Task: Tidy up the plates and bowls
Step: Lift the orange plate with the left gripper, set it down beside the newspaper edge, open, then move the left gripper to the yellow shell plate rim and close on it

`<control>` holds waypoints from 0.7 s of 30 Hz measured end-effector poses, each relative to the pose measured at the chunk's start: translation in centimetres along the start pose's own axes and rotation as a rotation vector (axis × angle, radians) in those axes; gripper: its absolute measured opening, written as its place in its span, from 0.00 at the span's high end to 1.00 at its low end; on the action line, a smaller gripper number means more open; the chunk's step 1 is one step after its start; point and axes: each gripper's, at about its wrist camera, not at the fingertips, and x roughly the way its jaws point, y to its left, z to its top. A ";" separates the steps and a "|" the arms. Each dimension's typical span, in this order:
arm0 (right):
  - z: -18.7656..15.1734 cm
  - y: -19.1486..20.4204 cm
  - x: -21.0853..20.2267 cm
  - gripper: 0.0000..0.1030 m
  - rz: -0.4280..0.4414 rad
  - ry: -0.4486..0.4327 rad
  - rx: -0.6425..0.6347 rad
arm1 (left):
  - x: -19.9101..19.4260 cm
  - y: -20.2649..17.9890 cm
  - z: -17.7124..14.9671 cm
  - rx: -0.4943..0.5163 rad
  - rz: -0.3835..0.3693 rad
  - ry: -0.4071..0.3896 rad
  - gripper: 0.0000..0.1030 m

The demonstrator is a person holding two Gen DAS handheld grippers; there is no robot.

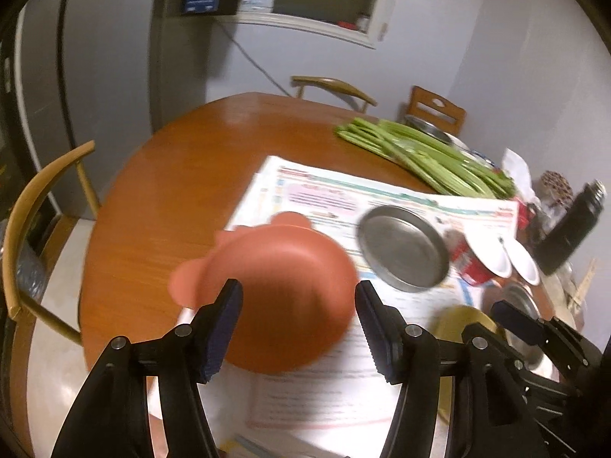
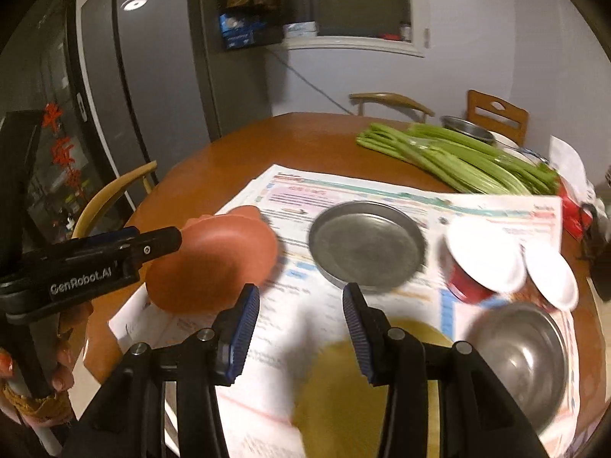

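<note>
A terracotta bowl with ear-shaped tabs (image 1: 278, 290) (image 2: 214, 259) lies on newspaper at the table's left. My left gripper (image 1: 298, 301) is open and hovers over it, fingers on either side, not touching. A round steel plate (image 1: 403, 253) (image 2: 366, 244) lies to its right. Two red-and-white bowls (image 2: 481, 257) (image 1: 485, 255) and a steel bowl (image 2: 523, 355) sit further right. A yellow-green plate (image 2: 351, 393) (image 1: 458, 316) lies under my right gripper (image 2: 301, 305), which is open and empty.
Newspaper (image 2: 382, 191) covers the near part of the round wooden table (image 1: 183, 191). Green stalks (image 2: 458, 156) lie at the back right, with a steel pot (image 2: 466, 126) behind. A black bottle (image 1: 573, 225) stands at the right. Chairs ring the table.
</note>
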 end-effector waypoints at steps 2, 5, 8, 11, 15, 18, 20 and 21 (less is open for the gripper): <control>-1.0 -1.0 -1.1 0.54 -0.004 -0.004 0.021 | 0.0 -1.1 -0.3 0.019 -0.022 0.008 0.39; -2.6 -2.2 -2.6 0.53 -0.028 -0.010 0.041 | 0.2 -3.1 -1.0 0.056 -0.059 0.028 0.39; -4.4 -3.4 -3.7 0.53 -0.061 -0.001 0.056 | 1.0 -4.9 -1.8 0.090 -0.088 0.059 0.39; -6.0 -4.6 -4.6 0.53 -0.084 0.000 0.083 | 1.9 -6.8 -2.8 0.128 -0.098 0.091 0.39; -7.8 -5.9 -5.2 0.53 -0.091 0.003 0.128 | 3.1 -9.2 -4.0 0.187 -0.109 0.130 0.39; -9.1 -6.7 -5.3 0.53 -0.094 0.018 0.153 | 3.8 -10.2 -4.5 0.215 -0.107 0.146 0.39; -9.6 -7.1 -5.2 0.53 -0.104 0.028 0.174 | 4.5 -10.7 -4.7 0.224 -0.097 0.161 0.39; -9.8 -7.3 -5.2 0.52 -0.106 0.029 0.184 | 4.8 -10.9 -4.9 0.227 -0.097 0.169 0.39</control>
